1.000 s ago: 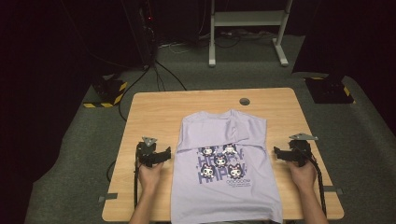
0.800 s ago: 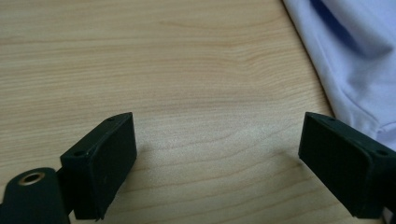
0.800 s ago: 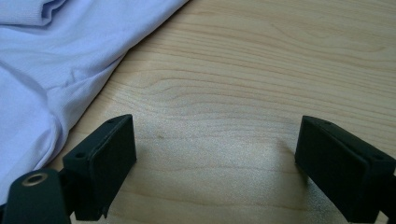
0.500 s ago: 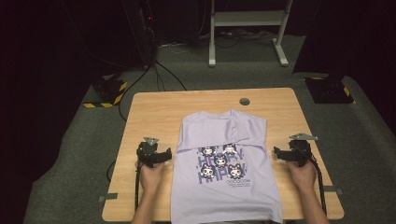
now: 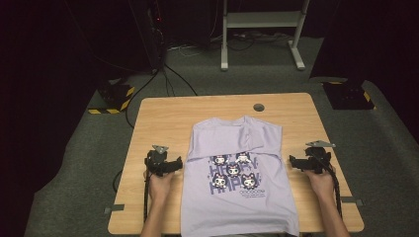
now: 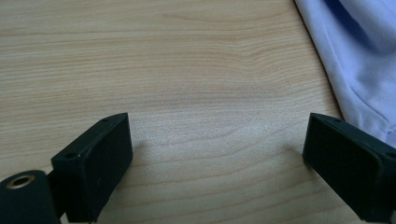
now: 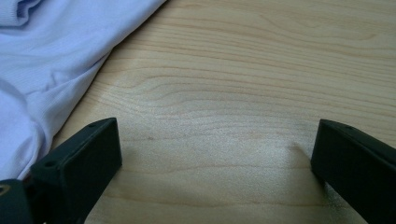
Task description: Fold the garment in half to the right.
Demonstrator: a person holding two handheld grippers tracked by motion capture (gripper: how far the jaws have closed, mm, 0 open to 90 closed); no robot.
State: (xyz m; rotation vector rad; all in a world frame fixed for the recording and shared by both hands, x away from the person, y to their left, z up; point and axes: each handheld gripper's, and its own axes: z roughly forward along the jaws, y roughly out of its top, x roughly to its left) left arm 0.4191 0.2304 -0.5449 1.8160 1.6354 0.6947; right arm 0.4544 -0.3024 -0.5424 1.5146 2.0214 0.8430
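Two claws sit low over the wooden surface [image 5: 163, 118], one at each side of a lilac T-shirt [image 5: 237, 197], and both stand wide apart with nothing between their jaws. Nearest the person, the shirt's hem hangs off the near edge of the surface; its long axis runs straight away from the person, printed front up, collar at the far end, with the sleeves seemingly folded in over the chest.

The left claw [image 5: 176, 163] points inward at the shirt's left edge; in the left gripper view the lilac cloth [image 6: 355, 60] lies just beside the jaw nearer the garment, bare wood between the jaws. The right claw [image 5: 292, 163] mirrors it on the other flank, and in the right gripper view the shirt's side [image 7: 51, 60] lies at the jaw on that side, apart from it by a sliver of wood.

Neither hand looks nearer than the other: each side edge lies straight inward, so a short reach toward the middle would likely bring both jaws over the cloth together.

Farther off, a small dark disc [image 5: 258, 107] sits near the far edge.
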